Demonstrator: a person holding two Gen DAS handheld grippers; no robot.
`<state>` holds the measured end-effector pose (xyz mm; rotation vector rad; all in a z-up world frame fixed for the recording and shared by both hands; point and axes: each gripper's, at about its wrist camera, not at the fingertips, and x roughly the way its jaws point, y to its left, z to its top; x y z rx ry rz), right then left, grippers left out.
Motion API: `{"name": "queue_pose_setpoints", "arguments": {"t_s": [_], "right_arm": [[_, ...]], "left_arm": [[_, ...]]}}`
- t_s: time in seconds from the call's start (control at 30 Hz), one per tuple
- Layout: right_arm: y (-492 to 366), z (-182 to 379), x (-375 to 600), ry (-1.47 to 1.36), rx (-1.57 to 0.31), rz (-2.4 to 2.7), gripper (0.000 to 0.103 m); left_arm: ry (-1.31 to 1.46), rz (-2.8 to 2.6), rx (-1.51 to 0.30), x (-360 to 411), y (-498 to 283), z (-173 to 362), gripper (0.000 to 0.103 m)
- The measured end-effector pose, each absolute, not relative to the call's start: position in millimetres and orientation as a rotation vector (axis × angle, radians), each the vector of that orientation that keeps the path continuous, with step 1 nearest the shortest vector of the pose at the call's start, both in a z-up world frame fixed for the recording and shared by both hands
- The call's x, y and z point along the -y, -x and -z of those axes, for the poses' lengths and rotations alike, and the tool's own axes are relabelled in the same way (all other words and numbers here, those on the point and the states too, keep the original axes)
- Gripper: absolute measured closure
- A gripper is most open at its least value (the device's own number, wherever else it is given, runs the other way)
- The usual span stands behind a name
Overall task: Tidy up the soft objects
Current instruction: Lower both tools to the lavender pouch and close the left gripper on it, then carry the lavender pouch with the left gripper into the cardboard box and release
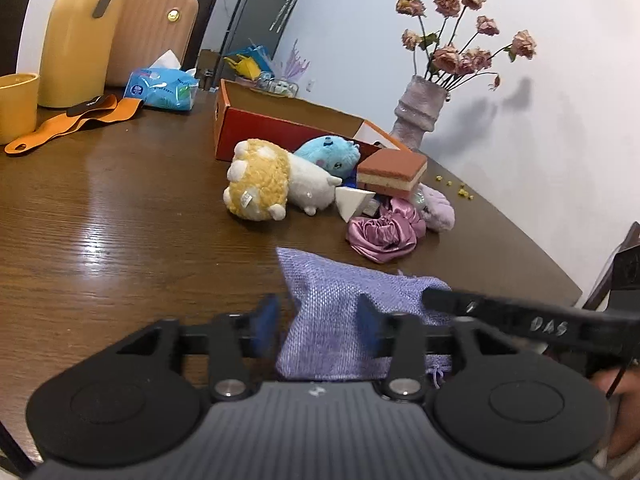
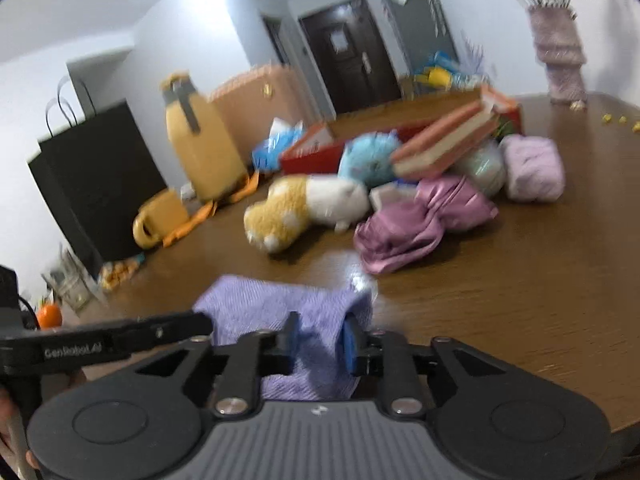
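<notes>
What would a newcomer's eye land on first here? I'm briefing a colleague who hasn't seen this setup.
Probably the lilac woven pouch, lying between the jaws of both the left gripper and the right gripper. Behind it, a heap of soft things sits before an orange box: a yellow-and-white plush, a blue plush and pink satin fabric.

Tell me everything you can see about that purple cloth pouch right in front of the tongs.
The purple pouch is a lavender drawstring bag of coarse, burlap-like weave, limp and rumpled. It lies on the brown wooden table, nearer than the pile of plush toys. Frayed cord ends show at its near edge. Both tongs straddle it: the left tongs and the right tongs each have blue pads on either side of the fabric, seemingly not pinching it.
</notes>
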<state>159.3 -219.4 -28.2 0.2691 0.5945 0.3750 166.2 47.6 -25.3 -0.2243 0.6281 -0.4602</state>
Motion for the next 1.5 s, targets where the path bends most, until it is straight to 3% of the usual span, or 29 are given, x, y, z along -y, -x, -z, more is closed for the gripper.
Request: {"name": "queue_pose_setpoints", "arguments": {"t_s": [0.03, 0.07, 0.2, 0.27, 0.33, 0.37, 0.47, 0.63, 0.9, 1.07, 1.17, 1.37, 1.43, 1.5], "right_arm": [[-156, 26, 222, -0.262, -0.566, -0.352, 0.054], [-157, 28, 226, -0.262, -0.556, -0.334, 0.051], [-172, 40, 234, -0.346, -0.582, -0.329, 0.052], [-180, 46, 233, -0.379, -0.601, -0.348, 0.054], [-186, 50, 229, -0.366, -0.611, -0.348, 0.064], [-186, 52, 225, -0.338, -0.612, -0.337, 0.065], [-186, 52, 212, -0.232, -0.611, -0.316, 0.082], [-179, 52, 200, -0.156, -0.597, -0.318, 0.095], [-221, -15, 211, -0.086, -0.460, -0.373, 0.096], [-342, -80, 216, -0.021, -0.429, -0.392, 0.096], [-446, -96, 204, 0.023, -0.536, -0.405, 0.096], [-624, -54, 180, 0.014, -0.815, -0.349, 0.095], [-653, -35, 172, 0.025, -0.865, -0.319, 0.086], [-669, -21, 169, 0.009, -0.927, -0.320, 0.085]], "left_arm": [[0.215, 0.463, -0.630, -48, -165, 26, 0.051], [0.208, 0.459, -0.643, -48, -166, 28, 0.051], [0.230, 0.434, -0.682, -52, -168, 39, 0.058], [0.265, 0.455, -0.669, -55, -168, 40, 0.074], [0.277, 0.476, -0.654, -56, -168, 41, 0.086], [0.280, 0.479, -0.644, -56, -167, 40, 0.088], [0.281, 0.499, -0.597, -57, -163, 36, 0.094], [0.248, 0.536, -0.568, -50, -160, 29, 0.095], [0.225, 0.603, -0.435, -40, -224, -49, 0.096], [0.141, 0.473, -0.440, -11, -335, -94, 0.096], [0.065, 0.383, -0.503, 8, -419, -96, 0.096], [-0.080, 0.272, -0.708, 35, -556, -55, 0.094], [-0.109, 0.213, -0.735, 35, -578, -42, 0.094], [-0.135, 0.230, -0.769, 33, -593, -34, 0.089]]}}
